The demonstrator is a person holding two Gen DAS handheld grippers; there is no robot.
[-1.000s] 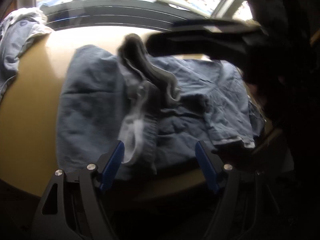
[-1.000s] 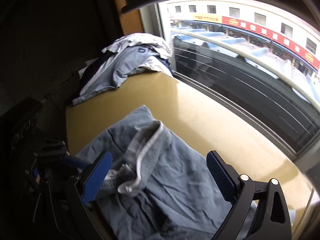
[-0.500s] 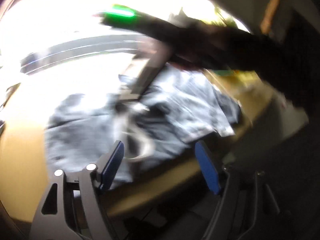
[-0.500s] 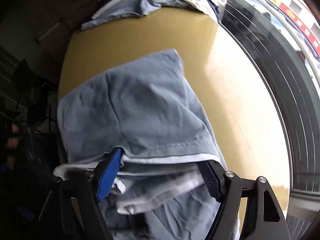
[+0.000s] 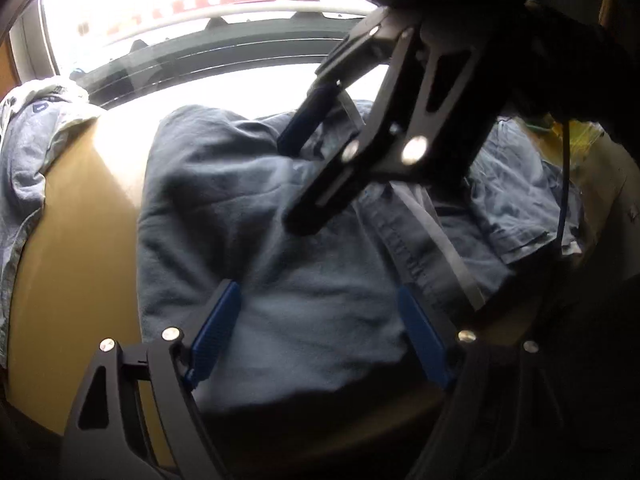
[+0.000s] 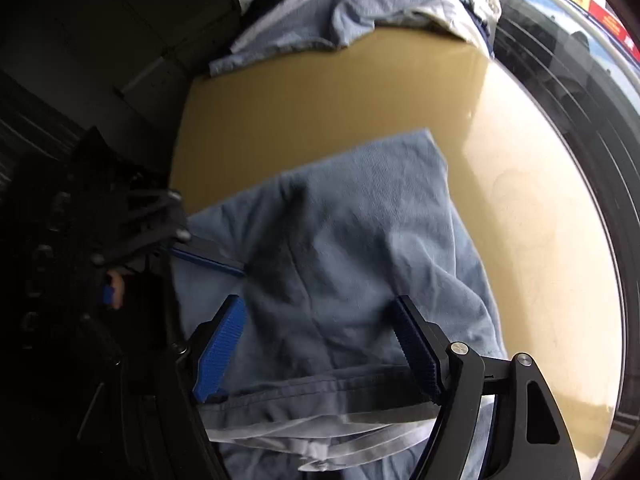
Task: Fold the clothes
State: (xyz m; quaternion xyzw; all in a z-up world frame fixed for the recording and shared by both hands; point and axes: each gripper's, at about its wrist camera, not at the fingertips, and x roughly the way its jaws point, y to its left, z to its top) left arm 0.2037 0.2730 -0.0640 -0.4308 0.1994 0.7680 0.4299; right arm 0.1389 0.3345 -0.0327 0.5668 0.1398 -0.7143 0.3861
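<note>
A blue shirt (image 5: 280,240) lies folded on a tan table (image 6: 320,92), filling the frame's centre. The left gripper (image 5: 320,336), jaws opening, and the right gripper (image 6: 320,344), jaws spread, hover over it, pinching nothing. A clothes pile (image 6: 360,4) sits at the top.

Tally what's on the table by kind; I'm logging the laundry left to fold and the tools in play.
Blue-grey garment spread flat: 1
Heap of unfolded clothes: 1
Handheld grippers, left gripper and right gripper: 2
Tan table: 1
Total: 5
</note>
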